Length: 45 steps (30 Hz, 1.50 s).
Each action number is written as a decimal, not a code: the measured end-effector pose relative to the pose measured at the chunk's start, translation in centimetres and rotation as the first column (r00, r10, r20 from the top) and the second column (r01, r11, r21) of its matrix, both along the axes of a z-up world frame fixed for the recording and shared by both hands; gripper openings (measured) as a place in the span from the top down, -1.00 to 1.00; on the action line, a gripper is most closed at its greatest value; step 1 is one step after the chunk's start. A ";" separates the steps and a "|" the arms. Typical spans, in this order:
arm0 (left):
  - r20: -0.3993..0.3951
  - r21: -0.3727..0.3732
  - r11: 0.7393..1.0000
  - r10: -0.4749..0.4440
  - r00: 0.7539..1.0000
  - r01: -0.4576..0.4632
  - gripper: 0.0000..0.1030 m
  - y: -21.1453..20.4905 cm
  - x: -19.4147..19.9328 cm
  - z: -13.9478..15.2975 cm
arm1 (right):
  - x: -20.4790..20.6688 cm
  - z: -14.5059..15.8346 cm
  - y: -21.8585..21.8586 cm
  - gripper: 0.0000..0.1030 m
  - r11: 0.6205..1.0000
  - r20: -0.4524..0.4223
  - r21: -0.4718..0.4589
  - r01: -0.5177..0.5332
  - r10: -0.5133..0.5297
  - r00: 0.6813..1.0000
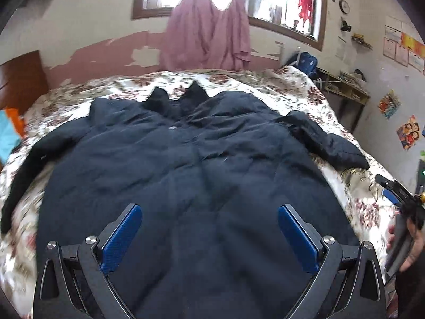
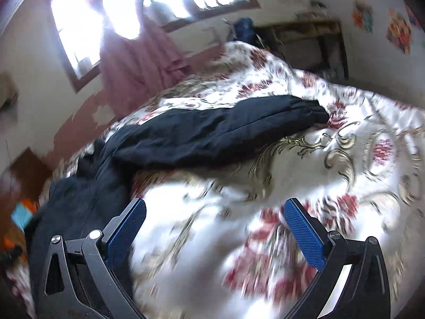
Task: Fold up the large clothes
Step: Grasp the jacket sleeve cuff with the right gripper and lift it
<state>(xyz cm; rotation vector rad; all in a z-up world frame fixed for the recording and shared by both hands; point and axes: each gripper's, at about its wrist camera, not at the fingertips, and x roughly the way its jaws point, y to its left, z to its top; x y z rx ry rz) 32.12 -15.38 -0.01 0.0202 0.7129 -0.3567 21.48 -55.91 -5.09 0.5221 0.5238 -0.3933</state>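
A large dark navy padded coat [image 1: 186, 159] lies spread flat on the floral bedspread [image 1: 292, 90], collar at the far side, both sleeves out to the sides. My left gripper [image 1: 209, 210] is open and empty, hovering over the coat's lower hem. My right gripper [image 2: 215, 204] is open and empty, over the bedspread [image 2: 345, 146] just right of the coat's body [image 2: 79, 199]. The coat's right sleeve [image 2: 225, 127] stretches across the bed ahead of it. The right gripper also shows in the left wrist view [image 1: 398, 188], at the right edge.
A pink curtain [image 1: 209, 32] hangs under the window behind the bed. A wooden desk [image 1: 345, 90] stands at the bed's far right corner. A wooden headboard [image 1: 18, 79] is at the left. Orange and blue cloth [image 1: 10, 130] lies at the left edge.
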 end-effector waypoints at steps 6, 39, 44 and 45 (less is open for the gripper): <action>-0.006 -0.047 0.998 -0.049 0.999 0.049 -1.00 -7.1 7.6 0.0 | 6.1 -2.6 -6.8 -0.98 0.984 0.038 0.121 0.130 -0.136 0.990; -0.127 -0.150 0.985 0.068 0.990 -0.087 -0.98 3.9 13.9 -1.2 | 20.4 16.8 10.9 0.87 0.877 0.266 -0.454 -0.156 0.301 0.916; -0.107 -0.154 0.967 0.189 0.976 -0.205 -0.99 13.2 12.7 0.1 | 23.1 16.3 23.4 0.87 0.751 0.172 -0.556 -0.356 0.523 0.835; -0.103 -0.158 0.962 0.210 0.972 -0.225 -0.99 14.6 12.5 0.3 | 23.5 15.9 25.7 0.87 0.723 0.141 -0.569 -0.392 0.556 0.819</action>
